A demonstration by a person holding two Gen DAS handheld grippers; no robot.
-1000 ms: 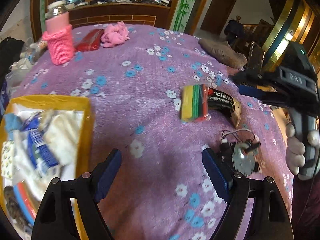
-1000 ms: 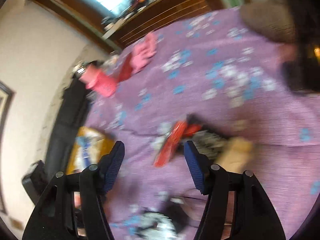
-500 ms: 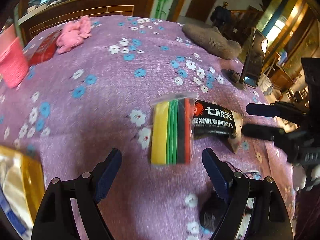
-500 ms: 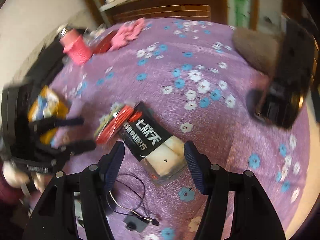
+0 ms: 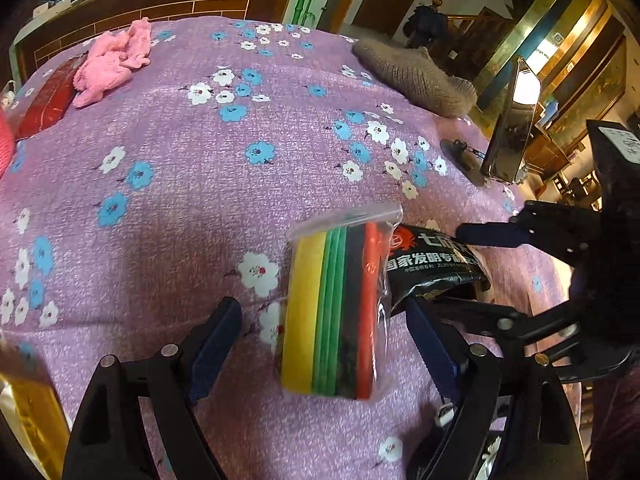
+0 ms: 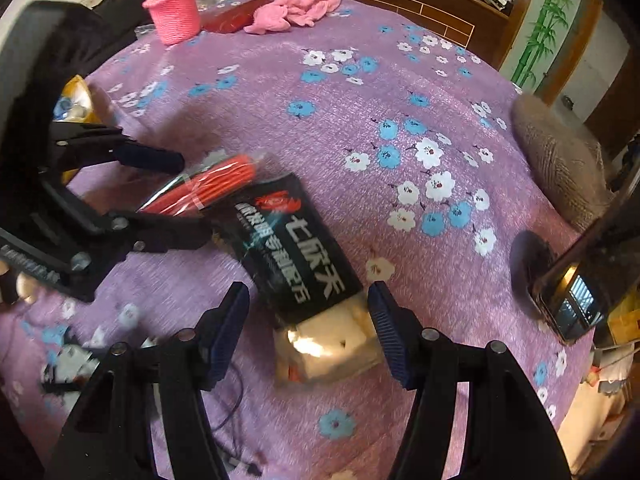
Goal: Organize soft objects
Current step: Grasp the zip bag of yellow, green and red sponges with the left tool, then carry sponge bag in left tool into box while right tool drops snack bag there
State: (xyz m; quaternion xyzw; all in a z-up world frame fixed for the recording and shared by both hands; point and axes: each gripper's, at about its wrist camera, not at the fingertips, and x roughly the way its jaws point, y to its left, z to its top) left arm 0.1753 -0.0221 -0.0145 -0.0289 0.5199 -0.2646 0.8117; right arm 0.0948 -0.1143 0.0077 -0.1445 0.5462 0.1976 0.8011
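A clear zip bag of coloured strips (image 5: 334, 312), yellow, green, black and red, lies on the purple floral cloth (image 5: 168, 208). My left gripper (image 5: 324, 344) is open with its fingers on either side of the bag. A black packet with white lettering (image 6: 296, 252) lies beside it, its clear end holding pale pieces. My right gripper (image 6: 308, 320) is open around that packet's clear end. In the right wrist view the bag (image 6: 208, 188) shows its red edge, with the left gripper (image 6: 160, 196) around it. A pink cloth (image 5: 112, 64) and a brown knitted piece (image 5: 416, 76) lie at the far side.
A pink knitted cup (image 6: 174, 12) and a red packet (image 5: 48, 100) stand at the far left. A phone on a stand (image 5: 508, 136) is at the right edge. A yellow tray (image 5: 32, 412) sits near left. A black wire (image 6: 232, 412) lies close to the right gripper.
Both grippers have moved in closer. The left now straddles the bag of strips, the right now straddles the black packet. Both stay open.
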